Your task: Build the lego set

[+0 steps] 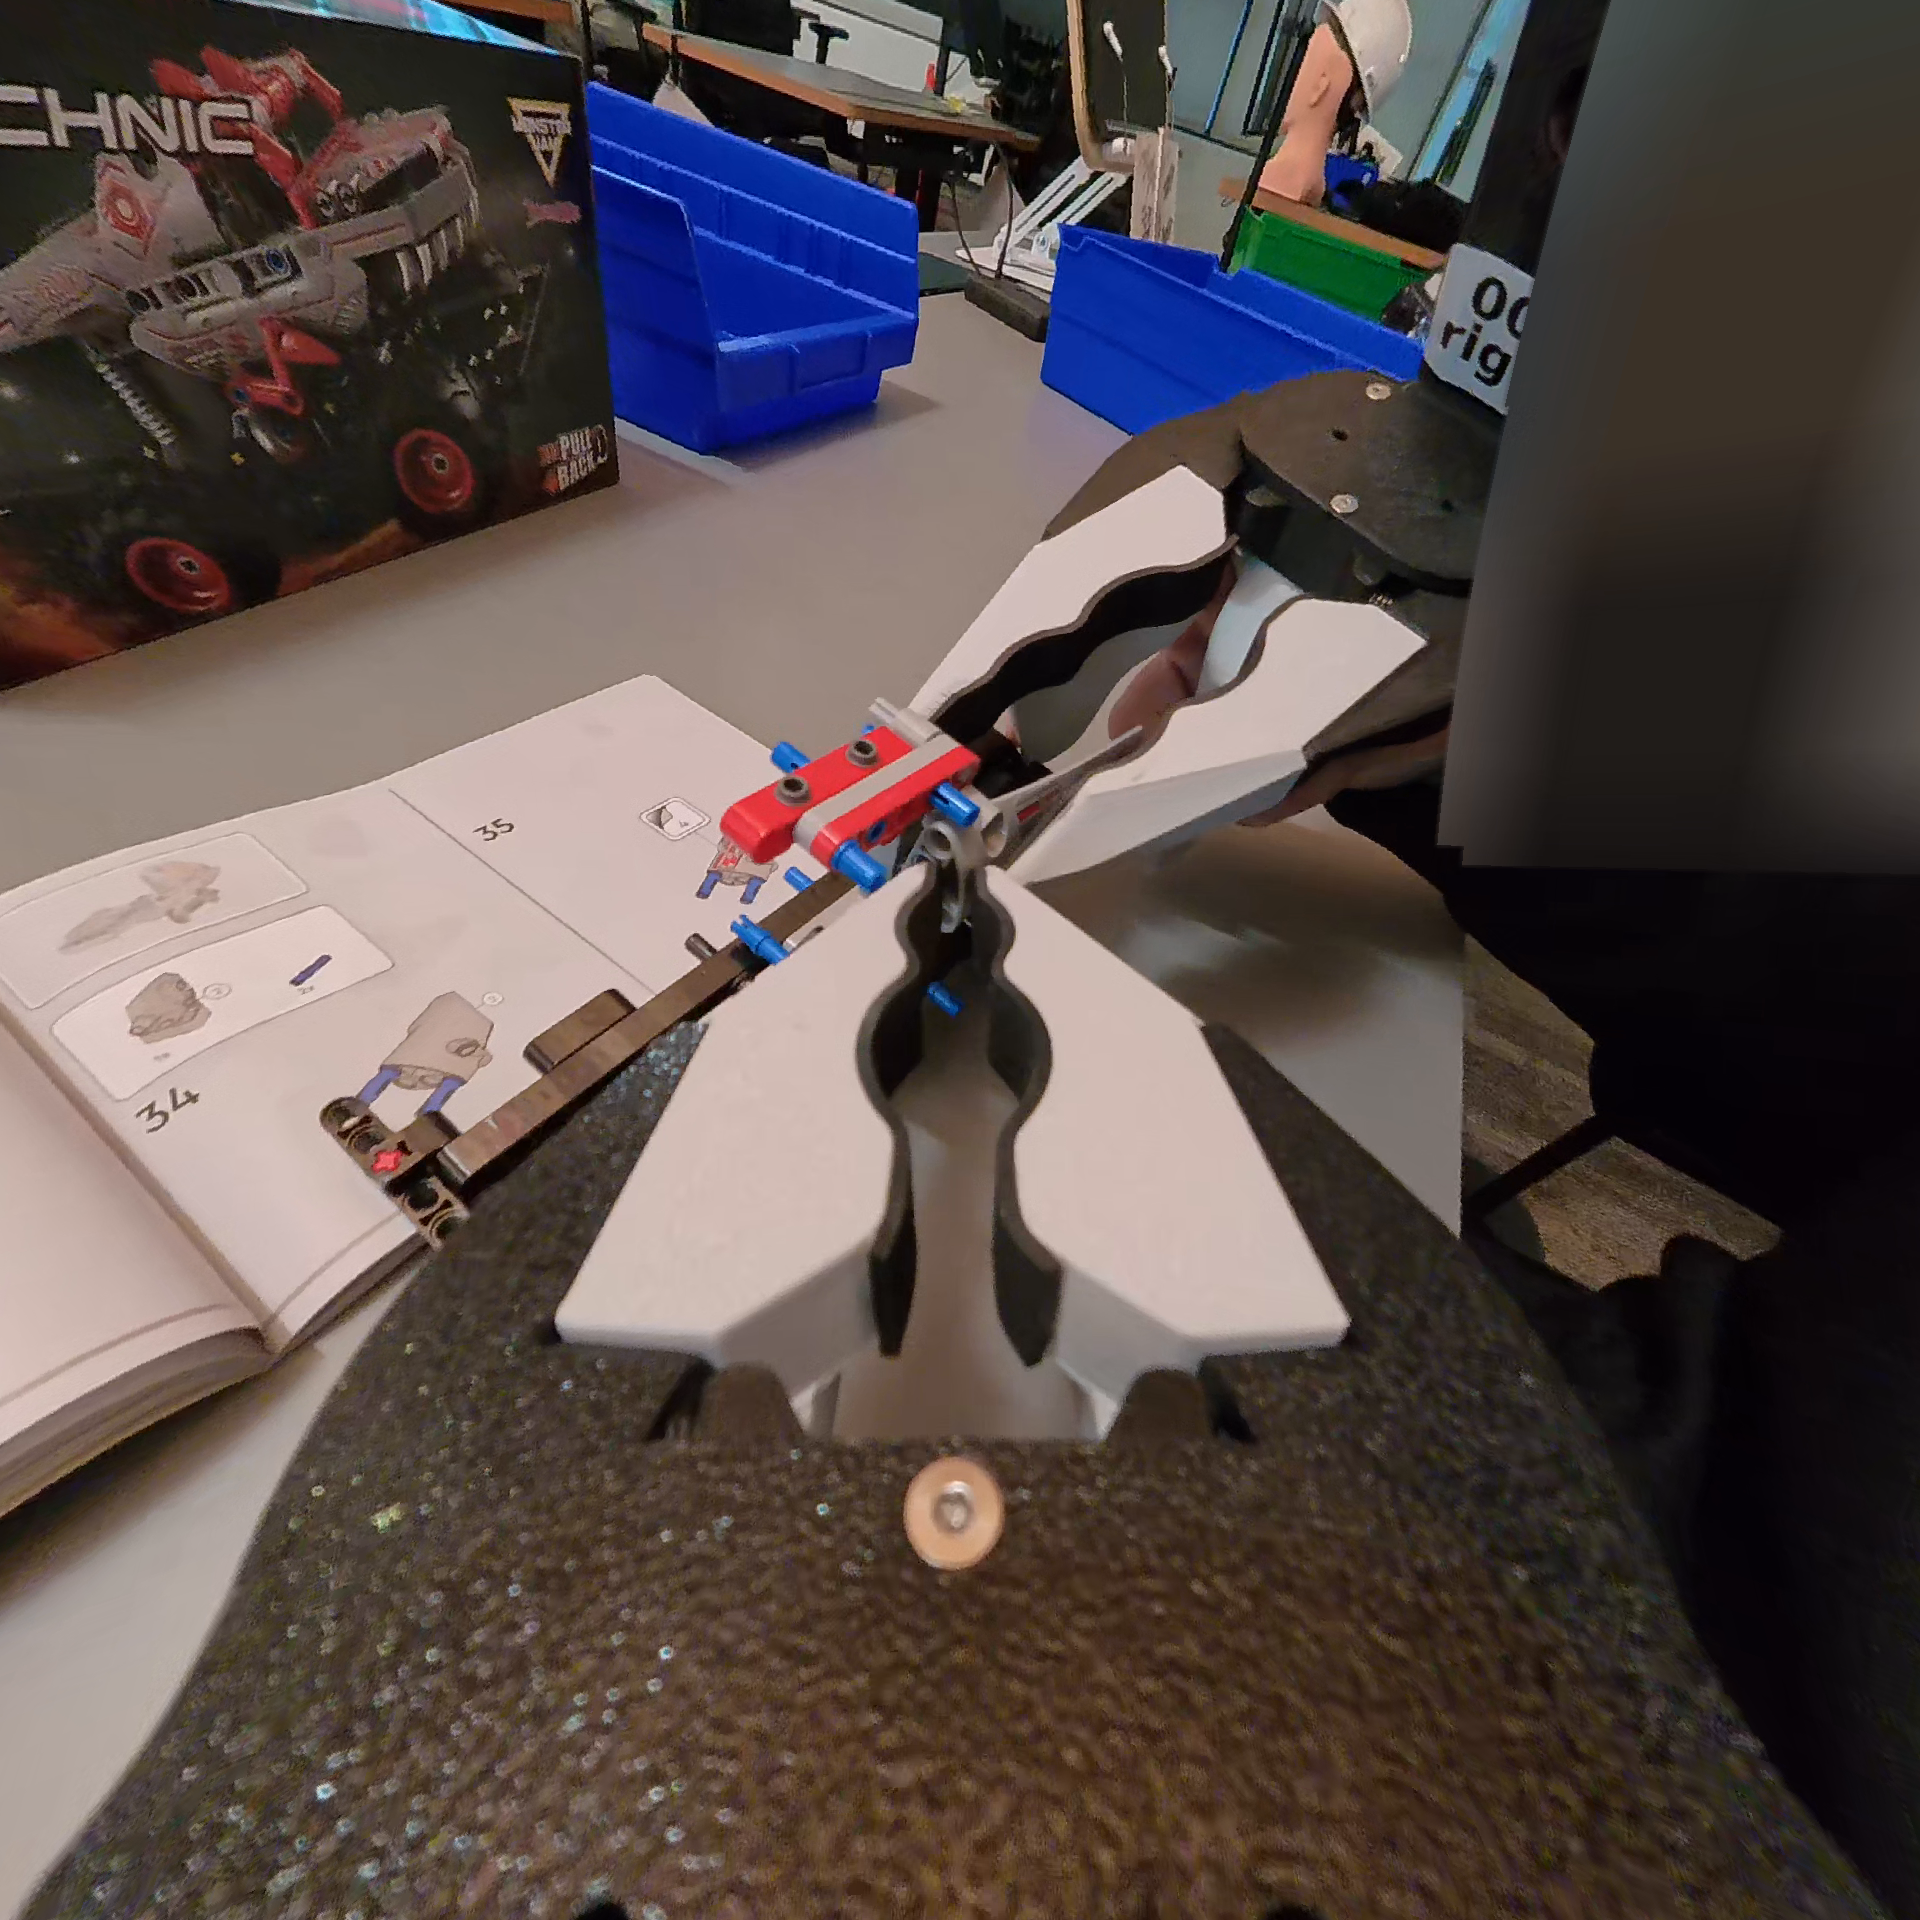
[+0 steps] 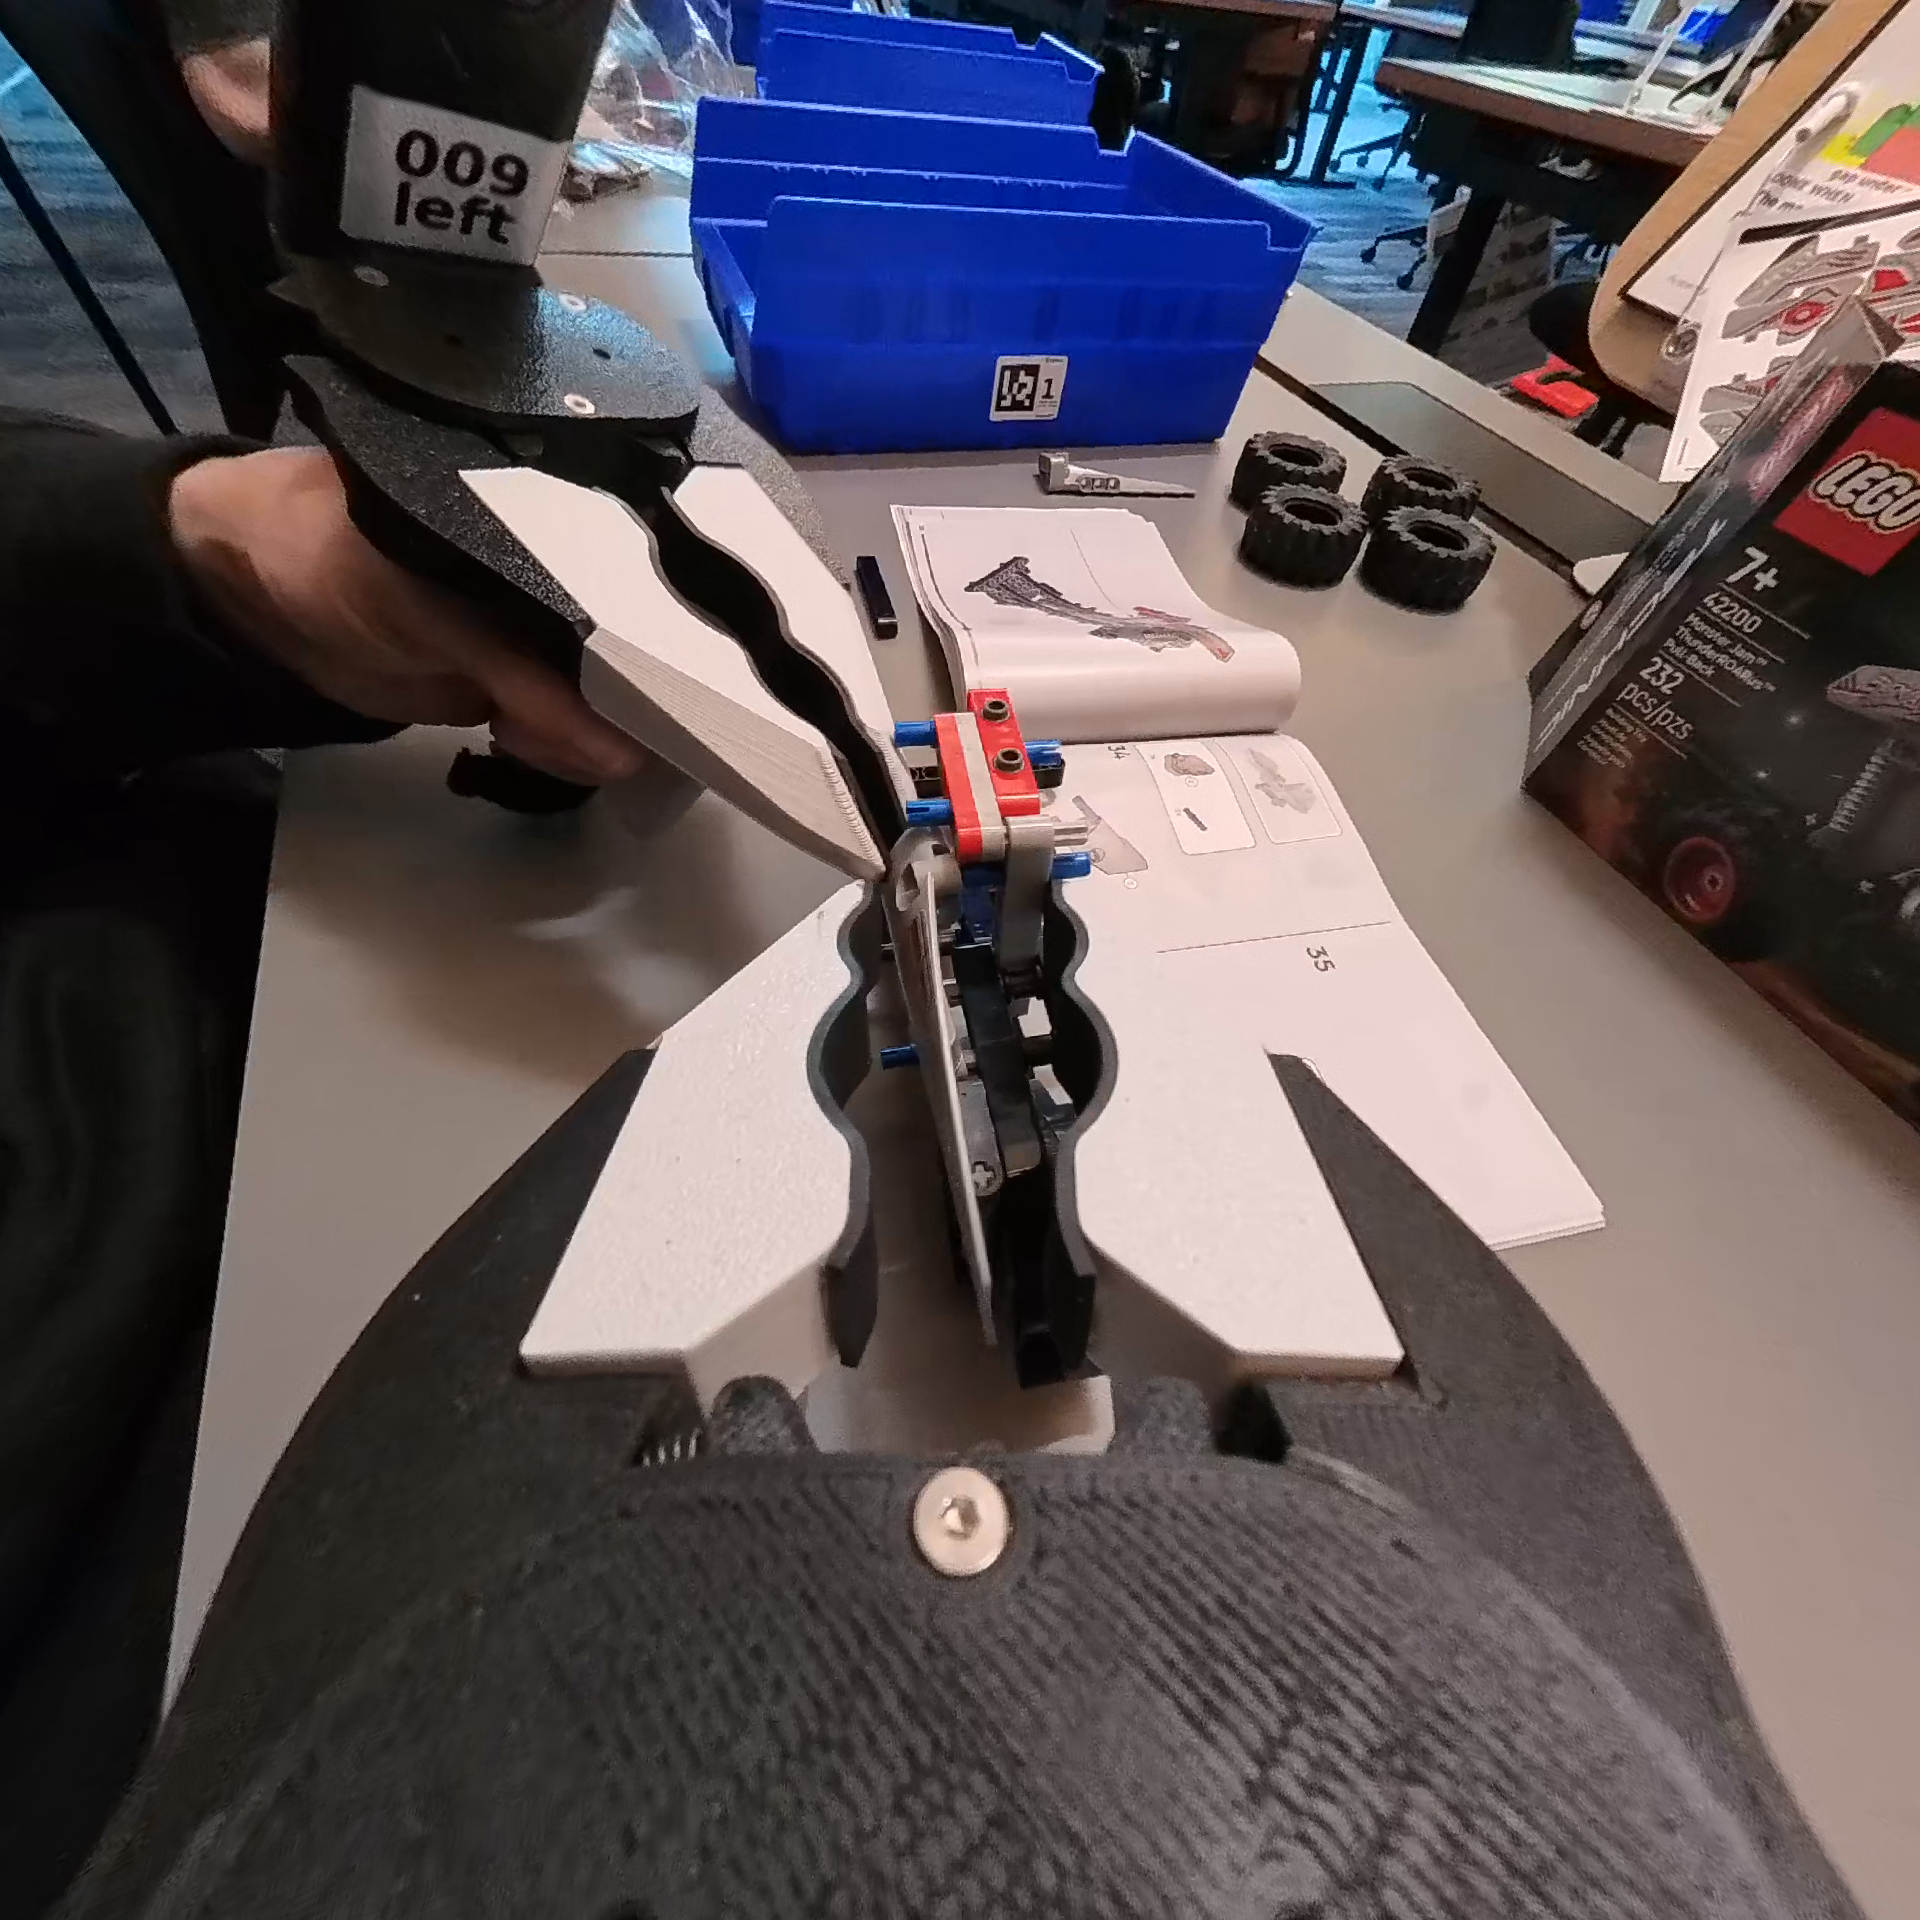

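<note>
A half-built lego assembly [image 1: 852, 790] of red and grey beams with blue pins carries a long black frame [image 1: 582, 1081] that reaches down to the left. In the right wrist view it [image 2: 987, 769] stands between my right gripper's fingers, with a white panel [image 2: 940, 1039] on its left side. My right gripper [image 2: 961, 904] is shut on it and holds it above the open instruction booklet [image 2: 1247, 935]. My left gripper [image 1: 956, 878] comes in from the left, its tips shut on a grey piece [image 1: 951, 857] at the assembly's top. Each gripper also shows in the other's view, the right [image 1: 997, 790] and the left [image 2: 878, 842].
The lego box [image 2: 1766, 727] stands at the right and also shows in the left wrist view [image 1: 260, 312]. Blue bins [image 2: 987, 291] stand behind the booklet. Several black tyres [image 2: 1351, 530], a grey wedge piece [image 2: 1112, 480] and a small black beam [image 2: 876, 594] lie on the grey table [image 2: 468, 935]. Both grippers' tips are close together, under 4 cm apart.
</note>
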Tool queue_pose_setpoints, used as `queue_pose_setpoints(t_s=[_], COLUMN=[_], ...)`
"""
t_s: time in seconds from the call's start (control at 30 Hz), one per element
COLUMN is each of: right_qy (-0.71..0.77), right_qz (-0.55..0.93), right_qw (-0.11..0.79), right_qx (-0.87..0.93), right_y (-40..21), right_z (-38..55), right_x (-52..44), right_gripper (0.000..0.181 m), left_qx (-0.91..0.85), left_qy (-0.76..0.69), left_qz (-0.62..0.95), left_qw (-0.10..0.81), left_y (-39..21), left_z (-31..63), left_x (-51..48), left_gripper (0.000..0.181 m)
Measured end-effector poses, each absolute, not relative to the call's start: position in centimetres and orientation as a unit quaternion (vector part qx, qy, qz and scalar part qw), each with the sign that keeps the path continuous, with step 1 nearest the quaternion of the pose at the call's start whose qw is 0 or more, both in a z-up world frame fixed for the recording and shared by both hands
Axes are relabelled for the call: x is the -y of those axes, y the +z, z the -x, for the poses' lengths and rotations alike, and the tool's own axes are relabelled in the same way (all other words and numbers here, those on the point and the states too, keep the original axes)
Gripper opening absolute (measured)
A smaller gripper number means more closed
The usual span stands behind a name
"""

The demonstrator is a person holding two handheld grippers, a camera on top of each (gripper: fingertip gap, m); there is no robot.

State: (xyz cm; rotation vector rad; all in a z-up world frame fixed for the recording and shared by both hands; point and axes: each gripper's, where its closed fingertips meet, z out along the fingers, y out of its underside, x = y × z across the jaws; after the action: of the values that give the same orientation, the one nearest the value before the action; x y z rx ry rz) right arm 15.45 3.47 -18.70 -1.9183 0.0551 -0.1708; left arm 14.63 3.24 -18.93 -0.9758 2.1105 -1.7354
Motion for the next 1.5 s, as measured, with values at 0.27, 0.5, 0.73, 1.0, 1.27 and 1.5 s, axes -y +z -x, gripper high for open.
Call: queue_pose_setpoints(t_s=[0.27, 0.5, 0.73, 1.0, 1.27, 1.5], right_qy=[-0.062, -0.093, -0.093, -0.101, -0.071, -0.078], right_qz=[0.818, 0.8, 0.807, 0.812, 0.8, 0.799], right_qw=[0.572, 0.592, 0.584, 0.575, 0.595, 0.596], right_qx=[-0.016, -0.014, 0.011, 0.004, -0.016, -0.025], right_y=[-18.7, -17.4, -18.1, -18.7, -18.6, -18.5], right_z=[-15.2, -15.4, -14.7, -14.9, -14.7, -14.9], right_x=[-3.4, -2.7, -2.7, -2.6, -2.7, -2.8], right_gripper=[0.035, 0.035, 0.019, 0.011, 0.007, 0.008], left_qx=[-0.714, -0.705, -0.796, -0.89, -0.819, -0.723], left_qy=[-0.599, -0.607, -0.489, -0.327, -0.135, -0.116], left_qz=[0.349, 0.358, 0.263, 0.017, -0.134, -0.136], left_qw=[0.092, 0.078, 0.241, 0.319, 0.541, 0.667], left_y=[-18.9, -18.6, -15.9, -17.4, -18.2, -17.5], left_z=[-14.7, -14.4, -14.6, -16.2, -17.5, -17.4], left_x=[-3.6, -3.7, -6.5, -6.4, -6.6, -5.8], left_gripper=[0.002, 0.007, 0.006, 0.034, 0.024, 0.01])
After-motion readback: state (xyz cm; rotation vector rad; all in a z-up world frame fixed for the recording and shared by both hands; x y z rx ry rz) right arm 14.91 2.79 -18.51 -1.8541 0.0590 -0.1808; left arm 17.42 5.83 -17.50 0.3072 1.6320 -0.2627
